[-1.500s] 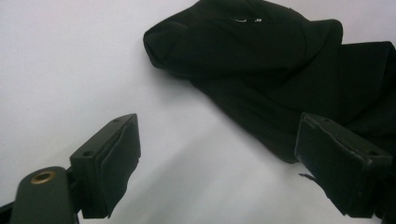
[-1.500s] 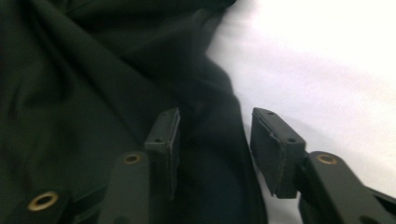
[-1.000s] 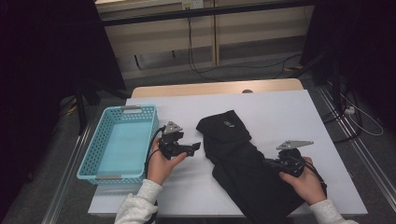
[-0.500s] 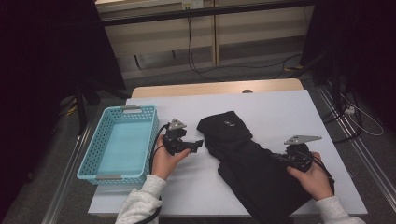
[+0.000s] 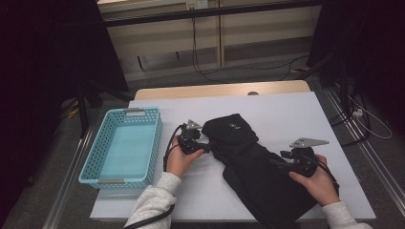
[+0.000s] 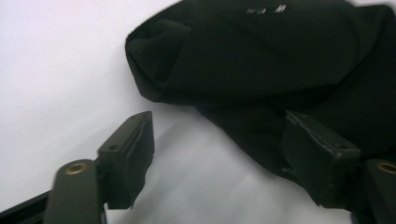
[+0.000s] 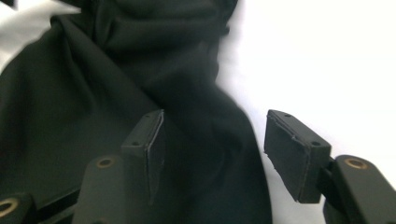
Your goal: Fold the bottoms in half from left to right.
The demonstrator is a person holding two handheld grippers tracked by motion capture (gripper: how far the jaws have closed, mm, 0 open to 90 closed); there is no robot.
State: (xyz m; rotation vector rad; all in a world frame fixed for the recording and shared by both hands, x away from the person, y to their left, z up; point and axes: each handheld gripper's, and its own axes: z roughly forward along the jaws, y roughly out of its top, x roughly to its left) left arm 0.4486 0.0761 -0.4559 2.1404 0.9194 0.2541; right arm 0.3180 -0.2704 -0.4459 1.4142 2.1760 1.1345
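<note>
Both tongs gape wide, holding nothing: left tongs [image 5: 206, 147] at the cloth's [image 5: 258, 167] left edge, right tongs [image 5: 278, 163] over its right edge. Bare bench [image 5: 286, 109] lies beyond; basket [image 5: 122, 145] sits left.

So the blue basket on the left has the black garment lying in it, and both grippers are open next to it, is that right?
Not quite. The blue basket holds nothing; the black garment lies on the white table, to the basket's right, as the high view shows. The rest stands: the left gripper and the right gripper are both open at the garment's edges.
</note>
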